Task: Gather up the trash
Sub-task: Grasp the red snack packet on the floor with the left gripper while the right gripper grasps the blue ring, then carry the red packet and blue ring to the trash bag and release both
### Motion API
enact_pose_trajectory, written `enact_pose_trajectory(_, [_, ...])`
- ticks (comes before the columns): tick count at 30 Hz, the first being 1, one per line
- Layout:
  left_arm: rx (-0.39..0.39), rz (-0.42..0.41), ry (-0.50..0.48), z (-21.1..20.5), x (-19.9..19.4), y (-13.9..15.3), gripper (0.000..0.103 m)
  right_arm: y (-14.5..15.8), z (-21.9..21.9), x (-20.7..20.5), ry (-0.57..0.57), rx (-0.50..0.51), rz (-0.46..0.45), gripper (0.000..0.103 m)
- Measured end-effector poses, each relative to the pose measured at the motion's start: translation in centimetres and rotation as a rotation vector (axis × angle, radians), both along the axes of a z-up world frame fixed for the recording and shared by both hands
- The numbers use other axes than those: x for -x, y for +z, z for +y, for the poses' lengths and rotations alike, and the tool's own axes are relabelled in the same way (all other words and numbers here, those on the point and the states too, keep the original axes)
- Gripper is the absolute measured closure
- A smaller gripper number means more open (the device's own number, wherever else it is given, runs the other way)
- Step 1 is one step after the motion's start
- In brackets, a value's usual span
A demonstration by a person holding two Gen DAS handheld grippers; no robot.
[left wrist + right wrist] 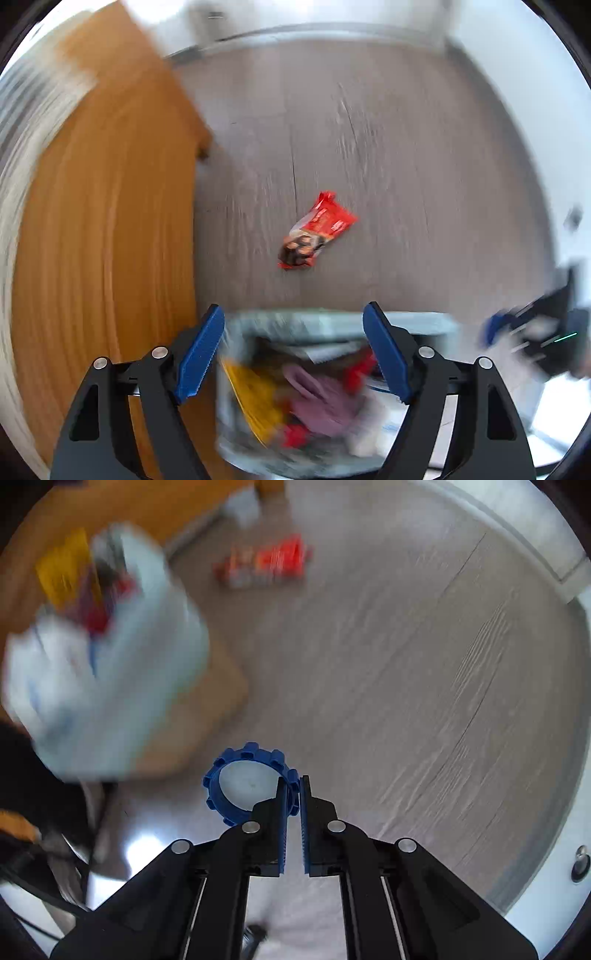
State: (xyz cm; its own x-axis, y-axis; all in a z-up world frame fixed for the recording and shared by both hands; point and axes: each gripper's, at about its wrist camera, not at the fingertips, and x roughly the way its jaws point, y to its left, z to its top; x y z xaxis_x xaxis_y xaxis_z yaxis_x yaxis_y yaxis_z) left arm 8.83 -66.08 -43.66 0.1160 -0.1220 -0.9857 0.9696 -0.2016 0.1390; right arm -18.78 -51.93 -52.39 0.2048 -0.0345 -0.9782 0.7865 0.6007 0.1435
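A red snack wrapper (pixel 317 229) lies flat on the grey wood floor, ahead of my left gripper (pixel 293 312). That gripper is open and points straight down above a white trash bin (pixel 280 318), blurred, which holds yellow, red and pink rubbish. My right gripper (pixel 293 781) is shut on the rim of a blue ridged bottle cap (pixel 251 754), lifted off the floor. In the right wrist view the bin (pixel 166 646) stands to the left and the wrapper (pixel 269 561) lies far ahead. The right gripper (pixel 517 332) shows as a blur at the right edge of the left wrist view.
An orange wooden cabinet (pixel 103 221) runs along the left, close beside the bin. A brown cardboard sheet (pixel 218 701) lies under the bin. White baseboard (pixel 332 31) borders the floor at the far side.
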Motion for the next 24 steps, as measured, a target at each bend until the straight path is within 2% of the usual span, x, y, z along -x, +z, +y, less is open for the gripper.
enact_pose_trajectory(5, [-0.148, -0.13, -0.333, -5.7, 4.5, -8.2, 0.028, 2.6, -2.4, 1.7, -0.094, -0.017, -0.083, 0.097])
enact_pose_trajectory(8, [-0.202, -0.136, -0.41, -7.6, 6.2, -12.7, 0.028, 2.5, -3.2, 1.3, -0.149, -0.003, -0.081, 0.097])
enact_pose_trajectory(10, [-0.251, -0.158, -0.455, -8.2, 7.2, -15.6, 0.028, 0.7, -4.4, 1.0, -0.188, 0.014, -0.031, 0.097])
enact_pose_trajectory(13, [-0.265, -0.227, -0.491, -8.4, 8.3, -19.4, 0.028, -4.9, -6.8, 2.3, -0.293, -0.009, 0.03, 0.097])
enact_pose_trajectory(16, [-0.301, -0.235, -0.498, -7.7, 8.7, -22.3, 0.03, -9.3, -8.8, 2.9, -0.35, -0.042, 0.066, 0.097])
enact_pose_trajectory(17, [-0.321, -0.23, -0.501, -7.3, 8.7, -23.3, 0.031, -10.9, -9.4, 3.0, -0.363, -0.073, 0.091, 0.097])
enact_pose_trajectory(18, [-0.319, -0.237, -0.492, -7.1, 8.6, -24.2, 0.038, -12.2, -9.7, 3.1, -0.384, -0.096, 0.116, 0.097])
enact_pose_trajectory(19, [-0.322, -0.238, -0.483, -7.0, 8.5, -24.8, 0.039, -13.1, -10.3, 3.3, -0.416, -0.11, 0.131, 0.097])
enact_pose_trajectory(20, [-0.375, -0.252, -0.473, -6.8, 8.3, -25.7, 0.041, -13.9, -10.6, 3.2, -0.425, -0.134, 0.148, 0.097])
enact_pose_trajectory(21, [-0.422, -0.273, -0.478, -6.6, 8.3, -26.6, 0.054, -14.8, -10.7, 2.8, -0.406, -0.142, 0.197, 0.097])
enact_pose_trajectory(23, [-0.456, -0.25, -0.469, -6.8, 8.2, -27.1, 0.056, -15.4, -11.3, 2.7, -0.436, -0.164, 0.186, 0.095])
enact_pose_trajectory(24, [-0.456, -0.252, -0.455, -7.3, 8.1, -27.2, 0.056, -15.5, -11.7, 2.2, -0.417, -0.171, 0.211, 0.096])
